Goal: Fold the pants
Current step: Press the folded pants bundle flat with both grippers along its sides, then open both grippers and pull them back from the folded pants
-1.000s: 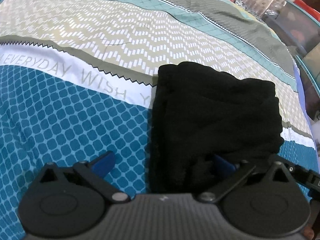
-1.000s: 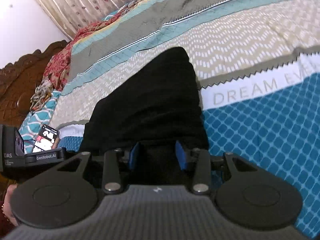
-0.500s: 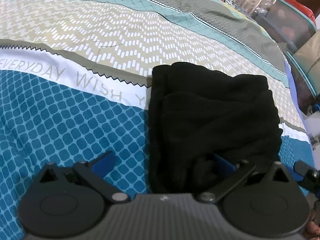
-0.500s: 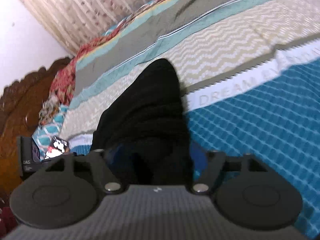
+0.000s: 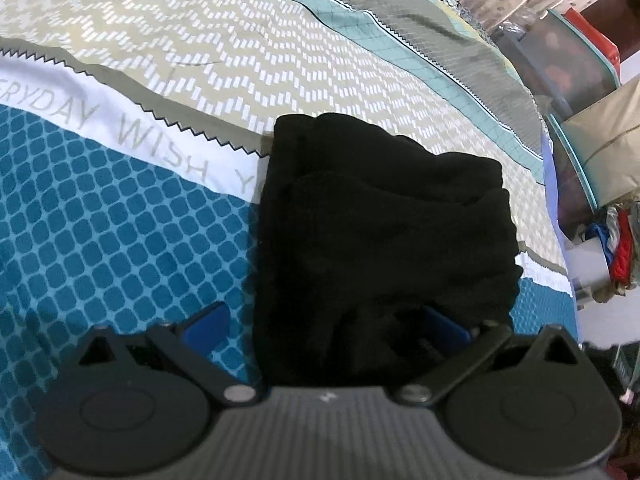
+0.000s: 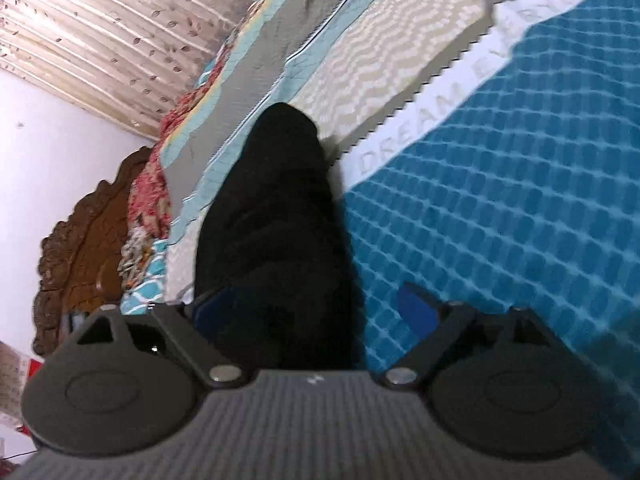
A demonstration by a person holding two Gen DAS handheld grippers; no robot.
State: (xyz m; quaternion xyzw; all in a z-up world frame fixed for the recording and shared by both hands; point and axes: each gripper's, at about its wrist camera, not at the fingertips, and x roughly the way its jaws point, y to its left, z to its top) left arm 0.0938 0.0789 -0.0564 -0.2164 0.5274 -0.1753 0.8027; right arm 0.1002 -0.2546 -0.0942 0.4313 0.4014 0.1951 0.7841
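The black pants [image 5: 380, 232] lie folded into a thick, compact bundle on the patterned bed cover [image 5: 120, 220]. My left gripper [image 5: 326, 322] is open wide at the bundle's near edge; its left pad rests over the blue cover and its right pad sits against the black cloth. In the right wrist view the pants [image 6: 276, 208] stretch away from my right gripper [image 6: 314, 308]. Its jaws are opening, with the near end of the bundle lying between them. The right pad stands apart from the cloth over the cover [image 6: 500, 200], and the view is rolled and blurred.
A carved wooden headboard [image 6: 88, 240] and a leaf-print curtain [image 6: 100, 20] stand beyond the bed's far side. Storage boxes [image 5: 560, 52], a cardboard box [image 5: 600, 148] and loose clothes [image 5: 616, 248] crowd the bed's right edge.
My right gripper let go of the pants' near edge, its jaws spreading wide while it rolled and shifted. The left gripper stayed open and tilted a little; the other gripper slid out of its view.
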